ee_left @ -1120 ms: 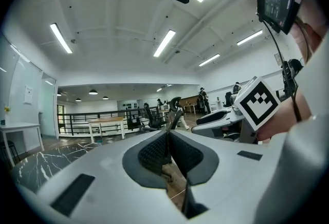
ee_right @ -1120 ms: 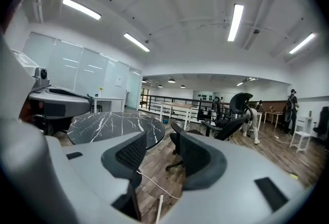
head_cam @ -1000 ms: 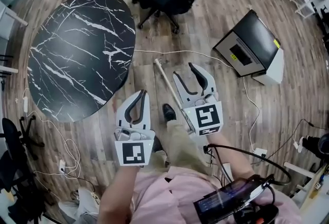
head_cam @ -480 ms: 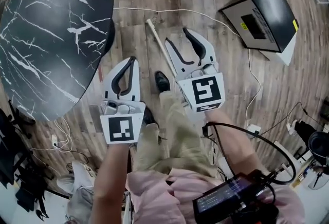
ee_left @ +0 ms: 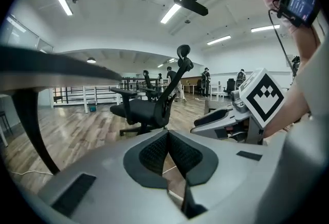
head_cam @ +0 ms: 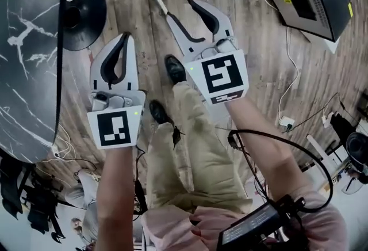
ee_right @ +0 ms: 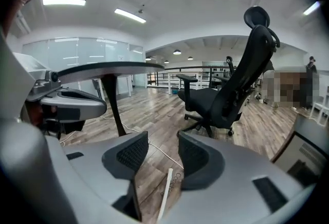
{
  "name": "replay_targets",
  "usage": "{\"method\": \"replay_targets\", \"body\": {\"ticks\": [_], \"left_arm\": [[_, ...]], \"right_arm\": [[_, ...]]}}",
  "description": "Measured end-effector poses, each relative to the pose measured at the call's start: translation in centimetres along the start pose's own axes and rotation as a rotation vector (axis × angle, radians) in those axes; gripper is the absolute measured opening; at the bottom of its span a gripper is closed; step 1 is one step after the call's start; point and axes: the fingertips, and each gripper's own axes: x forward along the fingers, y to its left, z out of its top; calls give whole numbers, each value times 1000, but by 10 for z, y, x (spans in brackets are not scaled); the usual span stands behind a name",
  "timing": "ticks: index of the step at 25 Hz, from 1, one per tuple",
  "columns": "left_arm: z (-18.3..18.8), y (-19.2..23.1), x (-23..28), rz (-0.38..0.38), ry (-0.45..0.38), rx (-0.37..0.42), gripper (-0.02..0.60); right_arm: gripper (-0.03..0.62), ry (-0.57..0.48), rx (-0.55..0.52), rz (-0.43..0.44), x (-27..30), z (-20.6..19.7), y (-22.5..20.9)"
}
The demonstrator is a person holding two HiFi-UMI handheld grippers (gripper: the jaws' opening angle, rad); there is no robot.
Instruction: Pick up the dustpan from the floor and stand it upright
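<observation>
R gripper (ee_right: 162,135): jaws wide apart, empty. Hangs above pale rod (ee_right: 165,192), not touching it; rod flat on wood floor (head_cam: 253,60). L gripper (ee_left: 168,138): jaws closed together, nothing held. Pale rod prob. the dustpan's handle; pan end not seen. Step in hand: reach. Best lowered w/ rod centred in gap, clamped firmly, then tipped up slowly, clear of shoe (head_cam: 174,68).
</observation>
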Motion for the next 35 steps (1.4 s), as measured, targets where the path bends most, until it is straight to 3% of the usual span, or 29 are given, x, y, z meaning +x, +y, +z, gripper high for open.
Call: {"method": "replay_targets", "body": {"ticks": [16, 26, 35], "left_arm": [[-139, 22, 69, -41, 33, -3, 12], [-195, 32, 103, -51, 58, 51, 12], [-227, 39, 128, -46, 56, 48, 12]], "right_arm": [[182, 130, 14, 10, 103, -166, 2], [181, 203, 31, 24, 153, -238, -2], [182, 257, 51, 32, 196, -284, -6]]}}
